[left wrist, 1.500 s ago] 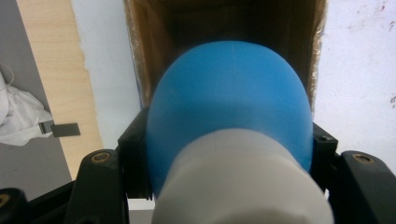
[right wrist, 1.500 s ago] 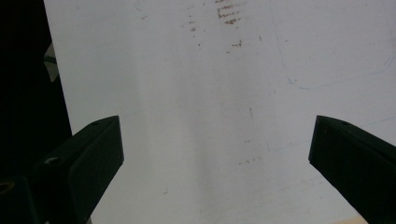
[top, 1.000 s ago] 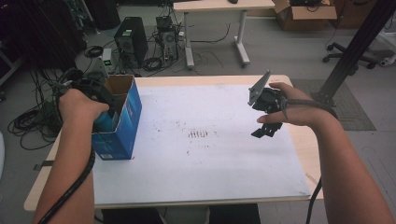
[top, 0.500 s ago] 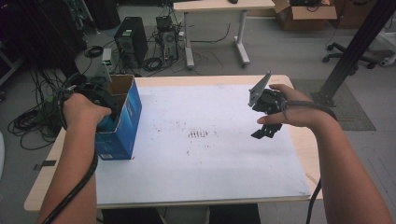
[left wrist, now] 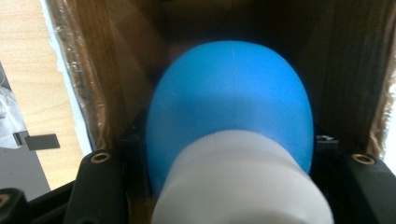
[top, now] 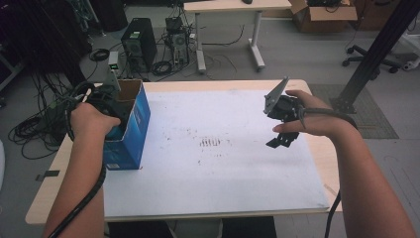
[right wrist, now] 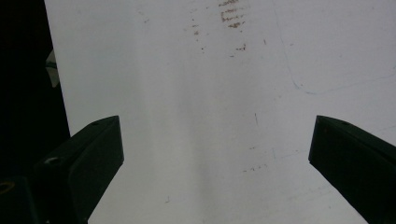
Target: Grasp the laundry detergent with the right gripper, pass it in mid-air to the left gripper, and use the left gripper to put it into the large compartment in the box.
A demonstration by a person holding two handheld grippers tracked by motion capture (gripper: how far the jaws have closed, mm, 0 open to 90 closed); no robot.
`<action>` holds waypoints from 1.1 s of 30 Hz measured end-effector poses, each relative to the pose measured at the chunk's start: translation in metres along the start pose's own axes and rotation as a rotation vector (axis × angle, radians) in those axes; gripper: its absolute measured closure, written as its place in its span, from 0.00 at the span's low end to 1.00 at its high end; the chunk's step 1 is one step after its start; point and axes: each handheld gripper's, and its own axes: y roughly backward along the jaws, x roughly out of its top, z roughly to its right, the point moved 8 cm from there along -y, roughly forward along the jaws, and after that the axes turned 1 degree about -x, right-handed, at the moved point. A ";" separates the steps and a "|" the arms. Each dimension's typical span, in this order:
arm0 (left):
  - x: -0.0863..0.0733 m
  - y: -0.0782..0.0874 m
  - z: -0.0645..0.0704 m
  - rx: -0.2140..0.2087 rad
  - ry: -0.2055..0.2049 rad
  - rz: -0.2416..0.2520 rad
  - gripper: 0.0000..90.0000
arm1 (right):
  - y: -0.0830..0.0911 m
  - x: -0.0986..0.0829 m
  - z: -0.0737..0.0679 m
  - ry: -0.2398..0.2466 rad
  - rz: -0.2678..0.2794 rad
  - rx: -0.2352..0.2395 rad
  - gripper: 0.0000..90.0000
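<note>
A blue-and-white rounded plastic object (left wrist: 231,135) is held inside the open blue cardboard box (top: 130,130).

It is clamped between the left claw (left wrist: 231,186)'s jaws, apparently for depositing or lifting out; the right claw (right wrist: 212,154) is kept wide and empty above the white table (top: 223,183), clear of the work.

One box (top: 130,130), one bulb (left wrist: 231,102) (blue), two grippers (top: 280,121).

Smooth blue plastic bulb (left wrist: 231,102), matt cardboard box (top: 132,130)
</note>
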 end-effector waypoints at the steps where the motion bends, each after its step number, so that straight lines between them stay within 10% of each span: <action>1: 0.000 -0.001 0.000 0.000 0.000 0.003 0.42 | 0.000 0.000 0.000 0.000 -0.003 0.000 0.03; 33: 0.003 -0.001 0.004 0.029 0.002 0.007 0.36 | -0.002 -0.006 0.001 -0.021 0.003 -0.002 0.03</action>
